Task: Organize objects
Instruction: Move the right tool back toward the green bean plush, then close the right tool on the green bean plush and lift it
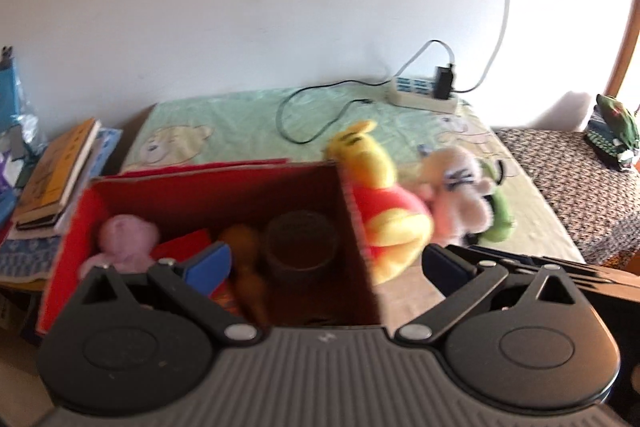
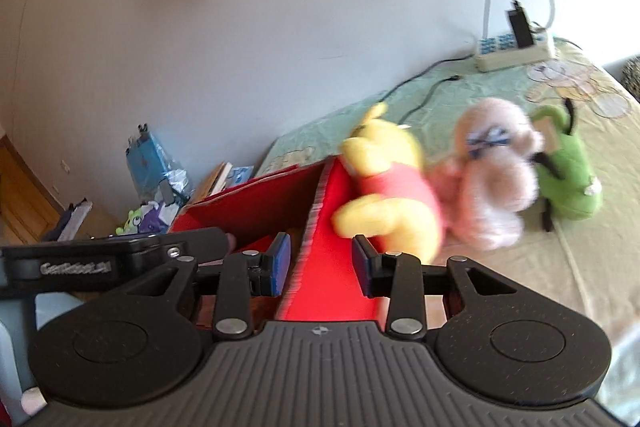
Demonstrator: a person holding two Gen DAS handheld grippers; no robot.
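A red cardboard box (image 1: 80, 215) stands on the bed; in it lie a pink plush (image 1: 124, 239), a brown round tin (image 1: 302, 243) and a brown toy (image 1: 246, 267). A yellow bear plush in a red shirt (image 1: 380, 203) leans on the box's right wall, with a pale pink plush (image 1: 460, 195) and a green plush (image 1: 498, 211) beside it. My left gripper (image 1: 326, 263) is open, its fingers astride the box's right wall. My right gripper (image 2: 320, 263) is open over the same red wall (image 2: 328, 259), just short of the yellow bear (image 2: 392, 195); the pink plush (image 2: 496, 179) and green plush (image 2: 564, 171) lie further right.
A white power strip (image 1: 424, 93) with a black charger and cables lies at the bed's far edge by the wall. Books (image 1: 60, 175) are stacked left of the box. Blue packaging and clutter (image 2: 152, 167) sit by the wall. A patterned surface (image 1: 580, 179) adjoins the bed on the right.
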